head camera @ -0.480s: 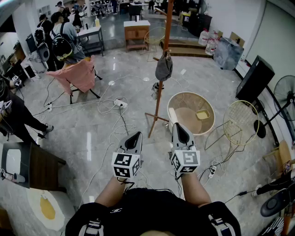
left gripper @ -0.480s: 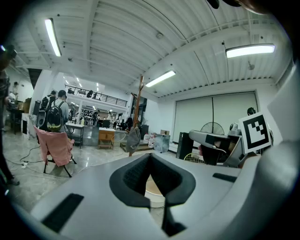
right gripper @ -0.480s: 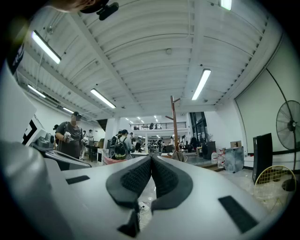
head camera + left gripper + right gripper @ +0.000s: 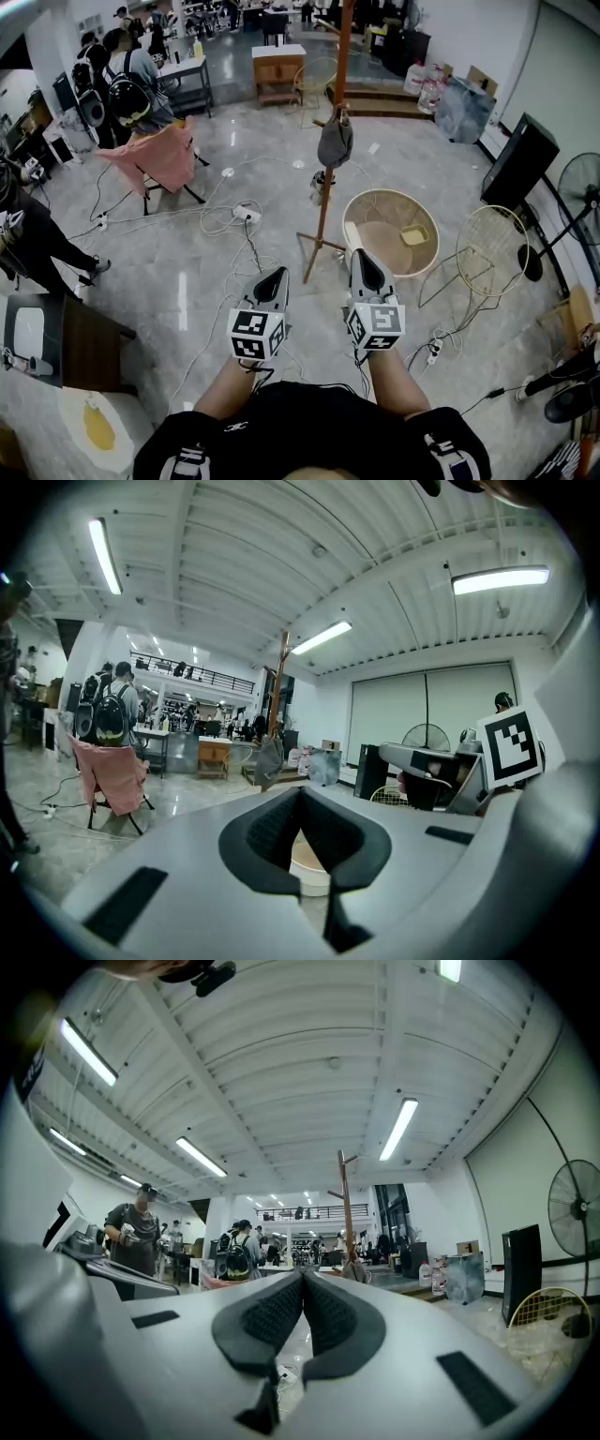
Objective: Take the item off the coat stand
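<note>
A tall wooden coat stand [image 4: 328, 178] rises from the stone floor ahead of me. A grey bag-like item [image 4: 335, 141] hangs from a peg partway up the pole. Both grippers are low and close to my body, well short of the stand's feet. My left gripper [image 4: 277, 274] points at the base from the left, jaws shut and empty. My right gripper [image 4: 359, 255] is just right of the base, also shut with nothing in it. In the left gripper view the stand [image 4: 281, 677] and the item [image 4: 270, 759] show far beyond the gripper [image 4: 300, 791]. In the right gripper view the stand [image 4: 346, 1204] is above the gripper [image 4: 302, 1274].
A round wicker basket [image 4: 389, 230] sits right of the stand, and a wire chair [image 4: 487, 248] is beyond it. Cables and a power strip [image 4: 246, 214] lie on the floor to the left. A pink cloth [image 4: 159, 150] drapes a chair, with people behind it. A black speaker [image 4: 518, 159] stands far right.
</note>
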Demonstrator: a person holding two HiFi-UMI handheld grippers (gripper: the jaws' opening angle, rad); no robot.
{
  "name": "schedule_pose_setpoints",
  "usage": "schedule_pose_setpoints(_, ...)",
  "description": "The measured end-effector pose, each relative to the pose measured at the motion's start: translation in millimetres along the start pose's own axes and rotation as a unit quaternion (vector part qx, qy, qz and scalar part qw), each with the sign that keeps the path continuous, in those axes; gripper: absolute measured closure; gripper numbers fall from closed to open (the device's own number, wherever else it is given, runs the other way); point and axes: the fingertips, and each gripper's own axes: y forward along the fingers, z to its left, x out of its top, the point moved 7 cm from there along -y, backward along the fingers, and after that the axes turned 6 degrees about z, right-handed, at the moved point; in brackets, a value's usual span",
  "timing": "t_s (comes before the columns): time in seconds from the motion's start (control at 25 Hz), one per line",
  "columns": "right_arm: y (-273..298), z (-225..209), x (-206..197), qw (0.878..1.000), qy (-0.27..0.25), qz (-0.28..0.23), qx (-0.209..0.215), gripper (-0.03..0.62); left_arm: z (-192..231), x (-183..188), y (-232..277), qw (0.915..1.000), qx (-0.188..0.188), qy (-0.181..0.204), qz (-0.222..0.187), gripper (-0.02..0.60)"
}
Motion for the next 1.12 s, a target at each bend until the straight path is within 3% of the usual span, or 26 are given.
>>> schedule_pose_setpoints(0.76, 62.2, 4.2, -4.7, 0.999, -0.008, 0.004, -0.034, 0.579, 55.8, 10.5, 58.6, 0.9989, -0.044, 0.012, 0.011, 0.569)
schedule_pose_setpoints(1.12, 107.4, -3.1, -1.6, 0.999, -0.005, 0.001, -0.032, 0.579, 84.4, 17.4, 89.8, 0.9992, -0.036, 0.010, 0.015, 0.569)
